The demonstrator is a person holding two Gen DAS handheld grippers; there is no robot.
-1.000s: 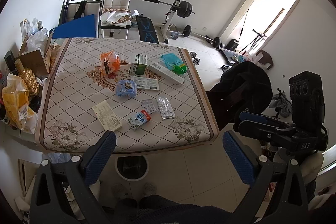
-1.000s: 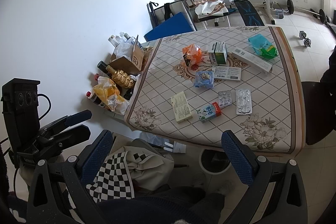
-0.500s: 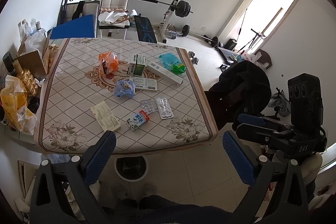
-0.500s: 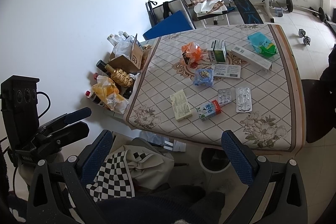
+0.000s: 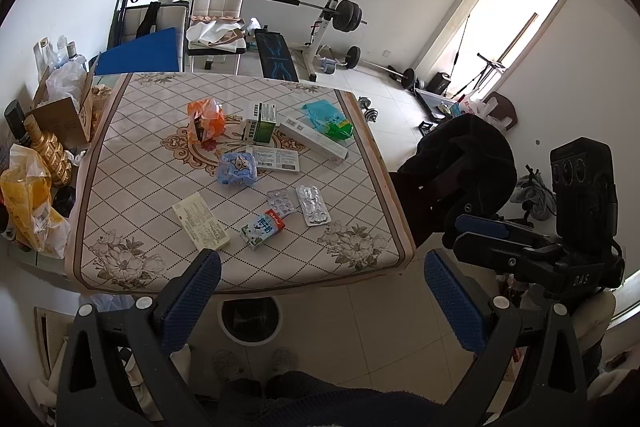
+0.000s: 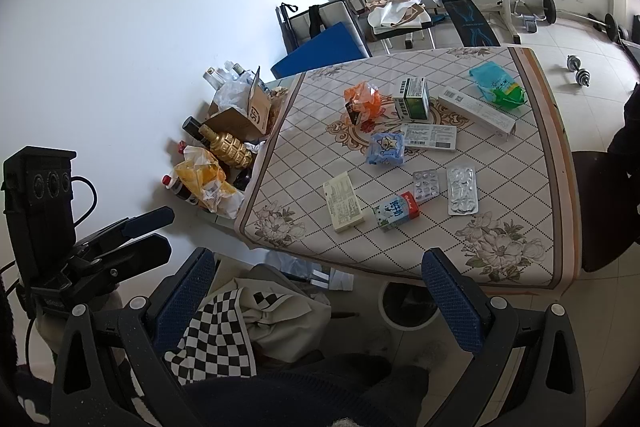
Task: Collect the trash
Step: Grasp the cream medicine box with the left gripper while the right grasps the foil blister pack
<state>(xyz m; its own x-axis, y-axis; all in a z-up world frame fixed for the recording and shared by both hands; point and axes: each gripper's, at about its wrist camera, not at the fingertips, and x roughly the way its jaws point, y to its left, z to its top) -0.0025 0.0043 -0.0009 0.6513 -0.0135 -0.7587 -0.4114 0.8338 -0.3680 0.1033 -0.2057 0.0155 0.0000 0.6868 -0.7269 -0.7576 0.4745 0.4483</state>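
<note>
Both grippers hang short of the worktop (image 5: 132, 131), a table under a diamond-print cloth, well clear of the litter. Left gripper (image 5: 320, 291) fingers spread wide, nothing between them; right gripper (image 6: 316, 287) likewise wide and empty.

Trash lies scattered mid-cloth. Nearest edge, about 6 o'clock of the spread:
- small blue-white milk carton with red end (image 5: 263, 228), lying on its side
- flat cream cardboard box (image 5: 201, 221) at its 9 o'clock

Two silver foil blister packs (image 5: 313, 204) sit at the carton's 1 o'clock; crumpled orange plastic wrapper (image 5: 206, 120) is far, toward 11.

Round white bin (image 5: 250, 321) stands on the floor under the near edge.

The carton is probably light and will crush if squeezed hard; pinch across its narrow sides. Blisters are thin, slick and flat, so hard to get under. The wrapper is soft; grab a fold.
</note>
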